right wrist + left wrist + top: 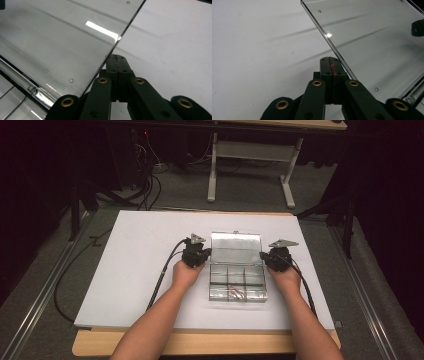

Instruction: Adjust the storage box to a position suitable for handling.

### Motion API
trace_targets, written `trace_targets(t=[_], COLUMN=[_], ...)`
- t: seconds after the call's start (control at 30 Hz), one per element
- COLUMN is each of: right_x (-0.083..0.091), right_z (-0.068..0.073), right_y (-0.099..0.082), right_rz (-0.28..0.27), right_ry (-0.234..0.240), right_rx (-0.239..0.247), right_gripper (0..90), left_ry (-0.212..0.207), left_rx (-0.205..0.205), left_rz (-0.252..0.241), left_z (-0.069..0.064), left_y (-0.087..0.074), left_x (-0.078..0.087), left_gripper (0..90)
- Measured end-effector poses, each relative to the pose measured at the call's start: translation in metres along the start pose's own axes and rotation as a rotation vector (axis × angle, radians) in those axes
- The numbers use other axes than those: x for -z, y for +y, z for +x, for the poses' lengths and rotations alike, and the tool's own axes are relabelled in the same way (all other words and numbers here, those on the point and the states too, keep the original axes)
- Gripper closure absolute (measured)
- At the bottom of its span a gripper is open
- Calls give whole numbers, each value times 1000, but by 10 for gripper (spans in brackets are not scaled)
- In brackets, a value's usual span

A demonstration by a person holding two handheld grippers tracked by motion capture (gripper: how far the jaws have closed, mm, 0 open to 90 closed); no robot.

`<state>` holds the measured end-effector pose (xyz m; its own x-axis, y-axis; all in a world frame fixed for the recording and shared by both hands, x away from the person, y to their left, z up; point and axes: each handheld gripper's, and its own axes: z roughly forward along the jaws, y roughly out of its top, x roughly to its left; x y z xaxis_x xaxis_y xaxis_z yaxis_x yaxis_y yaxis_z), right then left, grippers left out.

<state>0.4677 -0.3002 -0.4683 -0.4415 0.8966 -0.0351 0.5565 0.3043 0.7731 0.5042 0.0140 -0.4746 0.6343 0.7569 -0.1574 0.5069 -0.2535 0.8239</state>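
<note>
Mid-frame, the clear box (236,282) is lying open, reddish bits inside; left gripper (329,60) and right gripper (116,58) are sitting pressed closed, empty, against the lid (235,248) edges.

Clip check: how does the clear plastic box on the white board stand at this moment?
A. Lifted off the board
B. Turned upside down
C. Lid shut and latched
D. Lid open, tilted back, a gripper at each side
D: in the high view the clear plastic box rests on the white board with its lid swung back, the left gripper and right gripper flanking it.
</note>
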Motion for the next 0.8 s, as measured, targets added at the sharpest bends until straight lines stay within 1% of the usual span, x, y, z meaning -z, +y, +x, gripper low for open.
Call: trace_targets(t=[0.13,0.2,0.33,0.43,0.53,0.8], right_x=[1,1,3,4,6,10], right_z=[0,0,1,1,1,1], right_y=[1,3,8,11,12,14], right_rz=[-2,7,-1,-7,-13,-26], right_ry=[-1,0,-5,-8,-9,-9], right_rx=[1,5,11,19,11,11], right_gripper=[900,900,900,900,900,900], left_ry=[-1,-1,-2,-2,-2,-4], left_rx=[1,3,1,-3,-7,-6], left_rz=[-10,-17,-33,-36,-42,-59], left_z=[0,0,-1,-1,-2,-3], left_y=[2,2,5,7,10,13], left_x=[1,1,3,4,6,12], left_gripper=[900,900,900,900,900,900])
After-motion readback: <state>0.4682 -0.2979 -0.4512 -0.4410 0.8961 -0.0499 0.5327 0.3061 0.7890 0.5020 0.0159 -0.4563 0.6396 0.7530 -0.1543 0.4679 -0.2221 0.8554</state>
